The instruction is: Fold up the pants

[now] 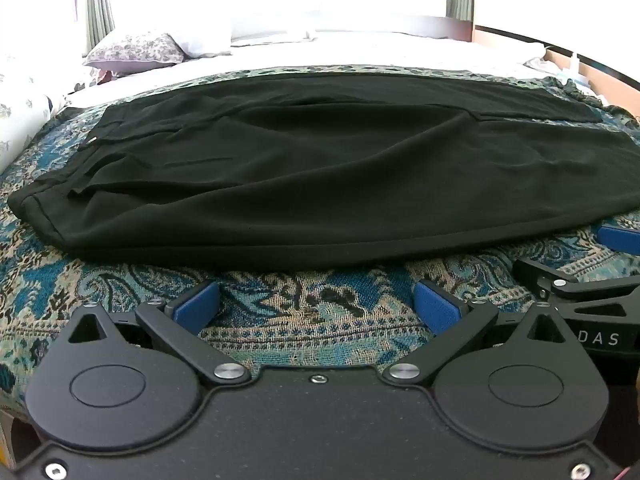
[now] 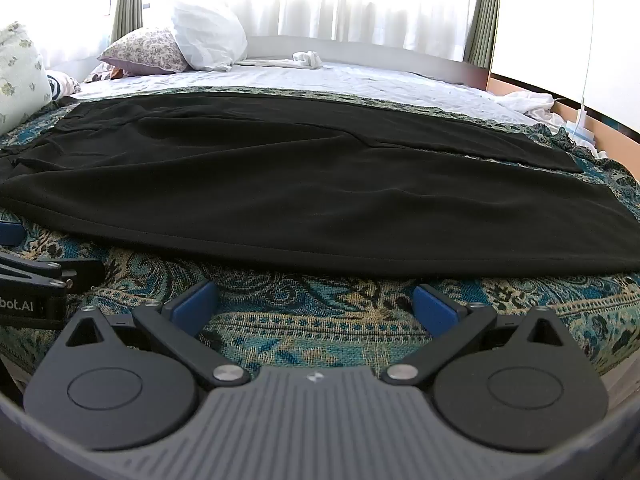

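black pants (image 1: 320,176) laid flat lengthwise across patterned blanket (image 1: 304,300) on the bed, waistband at left, near hem just ahead of both tools. left gripper (image 1: 316,308) and right gripper (image 2: 316,304): jaws wide, nothing between them, side by side short of the fabric. risks: pinching blanket along with the hem, grabbing only the top layer, uneven lift skewing the fold.

Strong daylight pours through the window (image 2: 360,8) behind the bed, blowing it out to pure white glare in both views. The black pants (image 1: 320,176) read as a dark mass with faint folds. Fisheye bending curves the edges; the focus stays sharp.
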